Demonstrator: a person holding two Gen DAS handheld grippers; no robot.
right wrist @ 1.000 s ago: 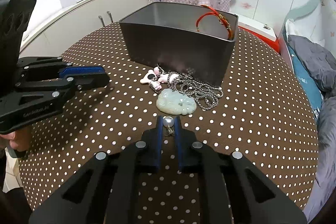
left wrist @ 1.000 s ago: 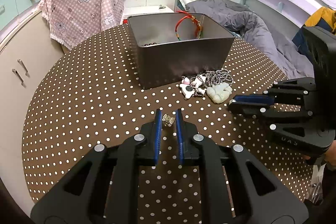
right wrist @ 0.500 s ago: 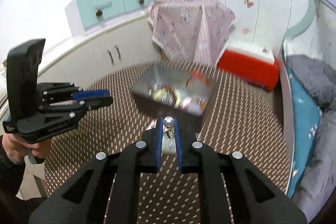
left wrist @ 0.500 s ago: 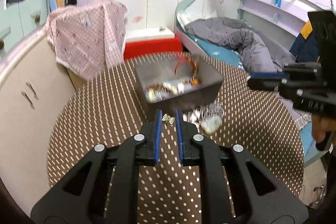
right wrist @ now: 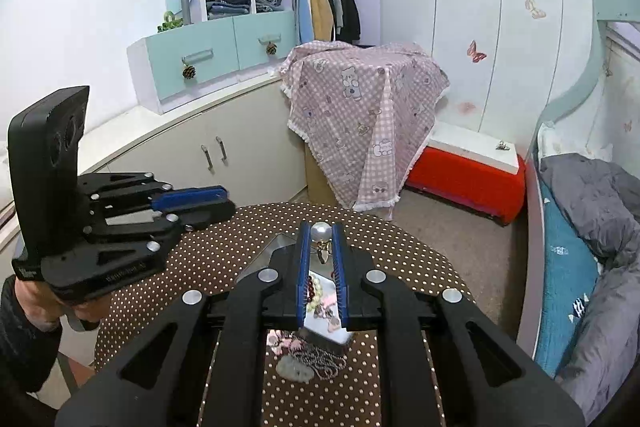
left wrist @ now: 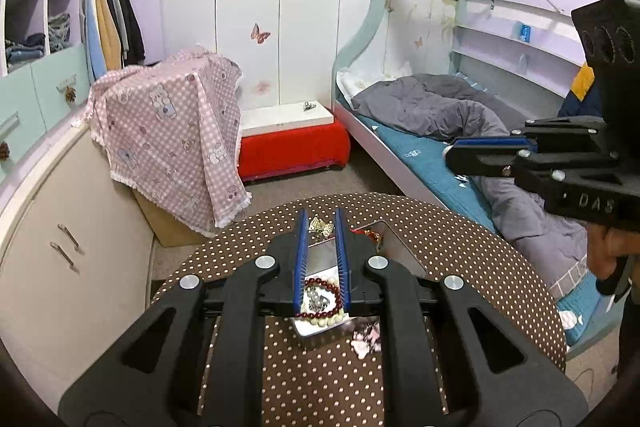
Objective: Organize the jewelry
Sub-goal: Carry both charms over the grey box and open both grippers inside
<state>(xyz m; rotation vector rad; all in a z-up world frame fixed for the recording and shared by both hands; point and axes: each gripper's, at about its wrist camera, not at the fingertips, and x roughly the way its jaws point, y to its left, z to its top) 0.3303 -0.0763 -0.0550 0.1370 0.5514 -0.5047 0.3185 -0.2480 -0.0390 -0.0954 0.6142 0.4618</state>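
High over the box (left wrist: 320, 311), both raised off the worktop (left wrist: 460, 251) since a second ago: left tool (left wrist: 320, 225) pinching a gold clip (left wrist: 320, 225), right tool (right wrist: 320, 233) pinching a pearl earring (right wrist: 321, 231). Ready for dropping in.

We see a brown tablecloth (left wrist: 460, 251) dotted white; blue pads (right wrist: 305, 267) on black fingers; dark red beads (left wrist: 320, 283); a pink checked cloth (right wrist: 360, 107); a red box (right wrist: 468, 179).
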